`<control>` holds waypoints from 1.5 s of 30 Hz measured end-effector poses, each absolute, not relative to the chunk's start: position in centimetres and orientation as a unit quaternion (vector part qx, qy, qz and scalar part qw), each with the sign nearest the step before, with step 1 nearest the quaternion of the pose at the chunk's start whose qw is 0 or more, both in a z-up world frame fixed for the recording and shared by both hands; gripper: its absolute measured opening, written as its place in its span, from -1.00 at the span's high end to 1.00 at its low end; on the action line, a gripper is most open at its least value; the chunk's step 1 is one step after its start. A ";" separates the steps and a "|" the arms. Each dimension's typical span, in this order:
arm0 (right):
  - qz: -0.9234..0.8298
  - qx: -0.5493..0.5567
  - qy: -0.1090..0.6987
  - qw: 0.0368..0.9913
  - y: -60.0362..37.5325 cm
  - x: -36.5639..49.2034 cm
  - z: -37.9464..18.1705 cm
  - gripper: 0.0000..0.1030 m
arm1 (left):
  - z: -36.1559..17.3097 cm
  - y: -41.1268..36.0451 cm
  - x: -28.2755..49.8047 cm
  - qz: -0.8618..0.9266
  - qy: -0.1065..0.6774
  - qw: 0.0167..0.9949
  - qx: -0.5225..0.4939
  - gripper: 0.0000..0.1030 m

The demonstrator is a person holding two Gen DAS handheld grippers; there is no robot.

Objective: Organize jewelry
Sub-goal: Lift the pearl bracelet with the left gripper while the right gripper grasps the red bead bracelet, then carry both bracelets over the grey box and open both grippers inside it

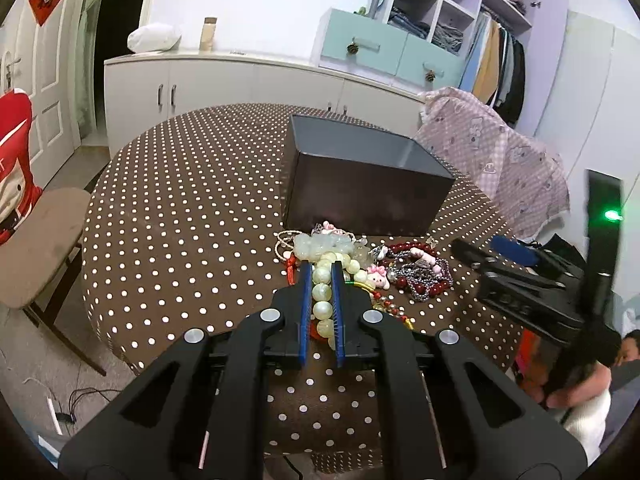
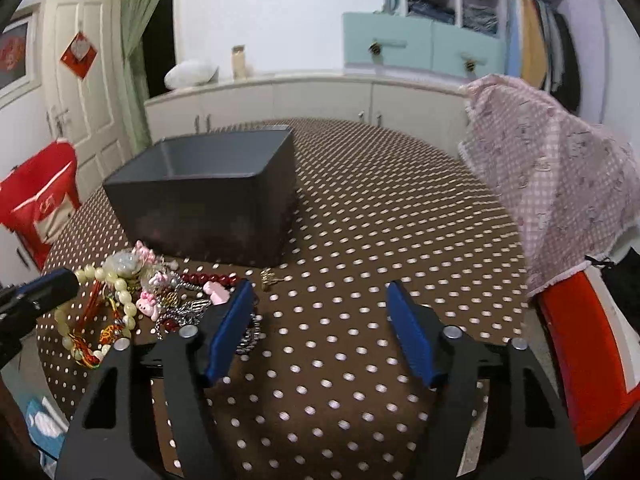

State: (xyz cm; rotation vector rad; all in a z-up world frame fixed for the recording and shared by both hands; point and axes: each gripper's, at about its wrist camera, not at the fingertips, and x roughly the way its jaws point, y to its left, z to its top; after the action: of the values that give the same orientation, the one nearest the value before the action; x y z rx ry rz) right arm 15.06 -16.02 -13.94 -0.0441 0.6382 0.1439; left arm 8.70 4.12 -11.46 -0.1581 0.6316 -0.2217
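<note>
A dark grey open box (image 1: pixel 360 184) stands on the polka-dot table (image 1: pixel 192 208); it also shows in the right wrist view (image 2: pixel 208 208). A pile of jewelry (image 1: pixel 376 268) lies in front of it. My left gripper (image 1: pixel 321 266) has its blue pads narrowed around a pale green bead bracelet (image 1: pixel 322 300) on the table. A dark red bead bracelet (image 1: pixel 412 248) and a silver chain (image 1: pixel 420 276) lie to the right. My right gripper (image 2: pixel 320 292) is open and empty over bare cloth, right of the pile (image 2: pixel 132 292).
A pink checked cloth (image 2: pixel 560 184) hangs over a chair at the table's right. A stool (image 1: pixel 44 240) with a red cushion stands at the left. White cabinets (image 1: pixel 240 88) and a wardrobe are behind. A small gold piece (image 2: pixel 270 278) lies apart.
</note>
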 end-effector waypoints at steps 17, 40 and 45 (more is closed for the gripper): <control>0.127 -0.066 0.336 0.931 -13.6 15.8 -14.9 0.57 | -9.8 5.1 7.0 -0.146 0.245 0.954 -0.091 0.81; 0.157 -0.008 0.280 0.947 -14.6 14.0 -8.4 0.87 | -6.4 5.1 7.6 -0.166 0.180 0.965 -0.095 0.81; 0.154 -0.006 0.260 0.953 -14.6 13.8 -6.7 0.87 | -5.8 5.2 7.8 -0.177 0.170 0.964 -0.102 0.81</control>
State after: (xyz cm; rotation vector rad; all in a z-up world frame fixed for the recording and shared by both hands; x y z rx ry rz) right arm 13.76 -14.63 -6.71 -0.0127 0.5274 0.3126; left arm 7.76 5.17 -5.81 -0.2069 0.3451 -0.3579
